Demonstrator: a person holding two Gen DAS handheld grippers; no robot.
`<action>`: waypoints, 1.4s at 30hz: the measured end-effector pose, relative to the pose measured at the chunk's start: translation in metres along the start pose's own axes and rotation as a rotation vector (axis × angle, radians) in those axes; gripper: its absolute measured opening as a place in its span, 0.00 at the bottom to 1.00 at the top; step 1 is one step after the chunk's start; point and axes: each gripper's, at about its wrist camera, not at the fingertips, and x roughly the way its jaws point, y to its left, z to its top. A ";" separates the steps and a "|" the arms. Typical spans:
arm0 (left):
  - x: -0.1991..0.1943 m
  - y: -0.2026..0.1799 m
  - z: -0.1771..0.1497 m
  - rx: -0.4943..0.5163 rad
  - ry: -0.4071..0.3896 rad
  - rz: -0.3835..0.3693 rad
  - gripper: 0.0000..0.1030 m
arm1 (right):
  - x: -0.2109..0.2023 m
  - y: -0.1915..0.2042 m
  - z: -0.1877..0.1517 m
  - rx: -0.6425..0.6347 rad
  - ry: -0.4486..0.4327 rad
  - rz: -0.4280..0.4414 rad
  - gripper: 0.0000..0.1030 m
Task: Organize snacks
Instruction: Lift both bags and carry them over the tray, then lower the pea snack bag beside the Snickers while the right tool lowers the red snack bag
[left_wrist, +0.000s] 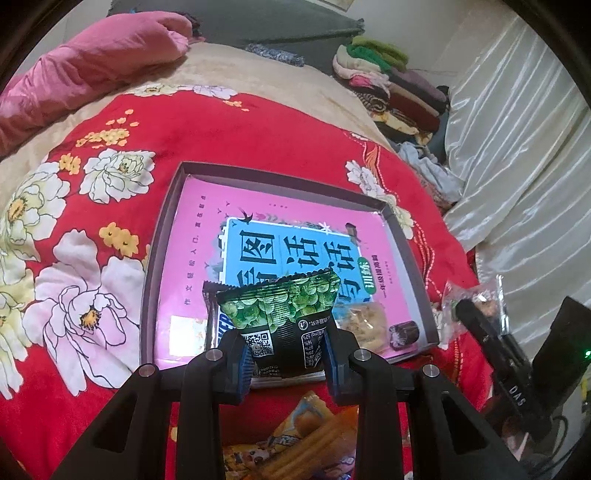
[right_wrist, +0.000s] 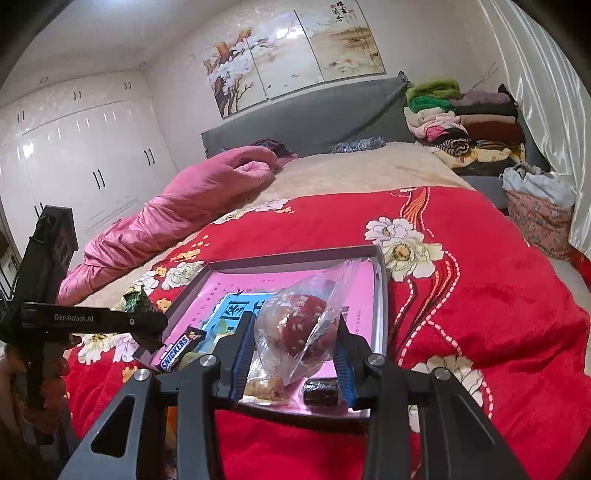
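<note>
My left gripper (left_wrist: 288, 363) is shut on a green-and-black pea snack packet (left_wrist: 284, 317) and holds it upright over the near edge of a shallow tray (left_wrist: 162, 229) lined with a pink book cover. In the tray lie a Snickers bar (right_wrist: 177, 350), a clear packet of yellowish snack (left_wrist: 364, 325) and a dark wrapped candy (left_wrist: 404, 332). My right gripper (right_wrist: 295, 354) is shut on a clear zip bag with a reddish pastry (right_wrist: 299, 328), just above the tray's near right corner (right_wrist: 380, 295). The left gripper (right_wrist: 146, 326) shows at the left with its green packet (right_wrist: 135, 297).
The tray rests on a red flowered blanket (left_wrist: 258, 136) on a bed. An orange snack packet (left_wrist: 306, 435) lies on the blanket below my left gripper. A pink quilt (right_wrist: 184, 206) lies at the far left, folded clothes (right_wrist: 461, 129) at the headboard, and a white curtain (left_wrist: 517, 166) hangs on the right.
</note>
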 end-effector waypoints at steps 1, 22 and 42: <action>0.001 0.000 0.000 0.003 0.001 0.003 0.31 | 0.001 -0.001 0.000 0.004 -0.001 0.000 0.39; 0.027 0.001 -0.007 0.031 0.061 0.042 0.31 | 0.016 -0.010 0.001 0.018 0.042 -0.026 0.39; 0.043 -0.001 -0.008 0.043 0.084 0.046 0.31 | 0.026 -0.014 -0.002 0.026 0.093 -0.059 0.39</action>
